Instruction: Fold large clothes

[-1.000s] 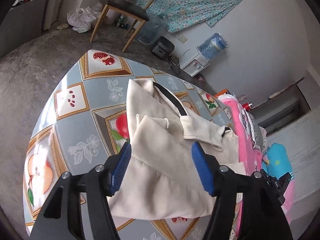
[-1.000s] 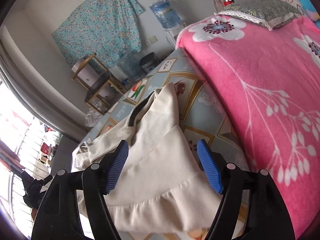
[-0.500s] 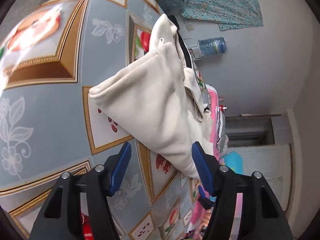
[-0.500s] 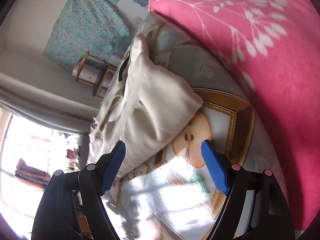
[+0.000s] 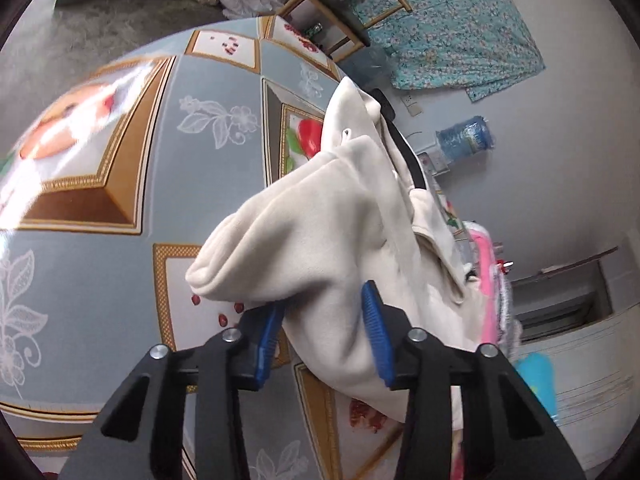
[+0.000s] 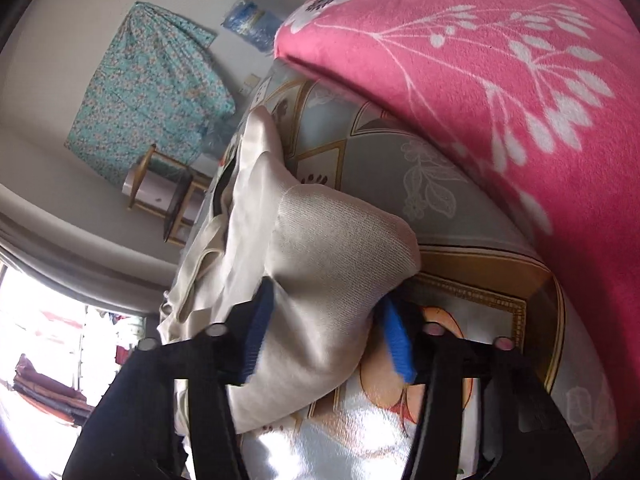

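Left gripper (image 5: 322, 344) and right gripper (image 6: 326, 336), jaws closing, each pinch a bunched corner of the soft cream knit garment (image 5: 320, 216) on the glossy tablecloth (image 5: 208, 80).

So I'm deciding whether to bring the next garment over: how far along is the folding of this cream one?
Partly done. The cream garment already lies doubled over on the patterned tablecloth, a rounded fold edge facing each camera. In hand: the left gripper and right gripper are closing, each with a near corner of cloth between its jaws. Left: carrying those corners over for another fold, then flattening. Hold the next one.
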